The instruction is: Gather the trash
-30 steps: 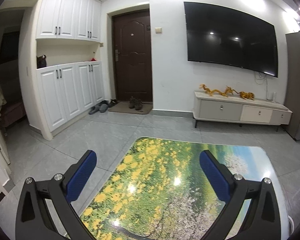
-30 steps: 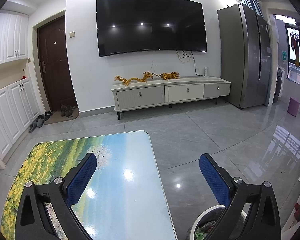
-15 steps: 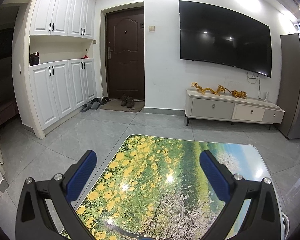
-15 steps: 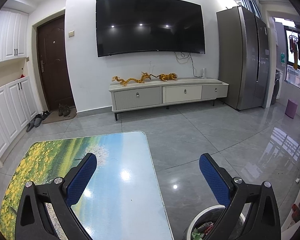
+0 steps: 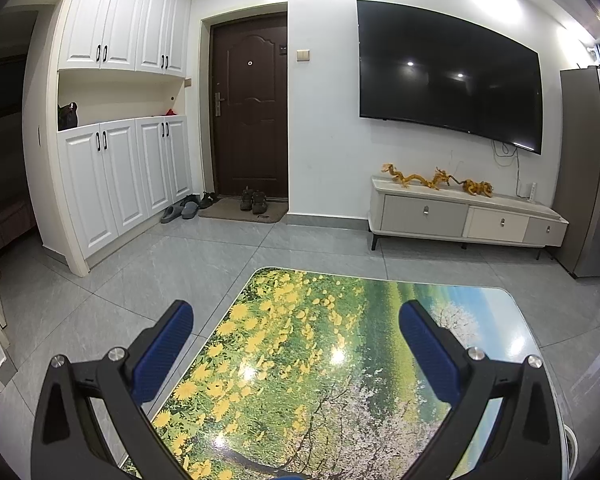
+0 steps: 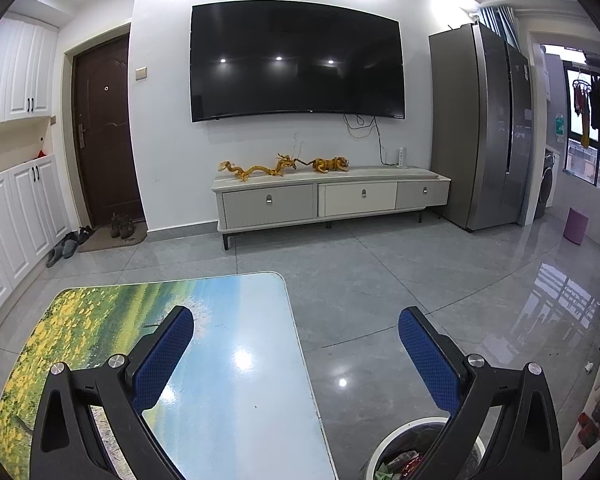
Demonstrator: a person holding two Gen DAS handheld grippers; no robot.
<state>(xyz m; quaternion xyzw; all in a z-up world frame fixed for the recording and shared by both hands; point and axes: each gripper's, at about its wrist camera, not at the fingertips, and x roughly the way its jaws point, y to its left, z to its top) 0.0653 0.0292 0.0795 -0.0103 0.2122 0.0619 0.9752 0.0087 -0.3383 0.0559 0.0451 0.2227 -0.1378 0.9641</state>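
Both grippers are held above the low table (image 5: 340,360), level and facing the TV wall. The left gripper (image 5: 296,320) has its two blue pads wide apart and nothing is between them. The right gripper (image 6: 296,320) is open just as wide and it is also empty. I think they are held this way because no piece of trash is chosen at this moment, so open jaws are ready for whichever piece comes next.

The table top is a glossy picture of yellow flowers, a tree and blue sky. On the part that the two cameras show, I see no loose trash.

The trash that I can see is already in the bin (image 6: 384,446). It is a round white bin with a dark liner, standing on the floor just beside the right corner of the table, under the right gripper. That place makes sense: things from the table can drop into it with a short move. Inside there are some wrappers, red and green; I cannot count them. By this, the table looks mostly finished, in my judgement.

Counting: one table, one bin, two grippers with two pads each. A few small objects lie on the floor at the far right edge (image 6: 594,420), too blurred to name.
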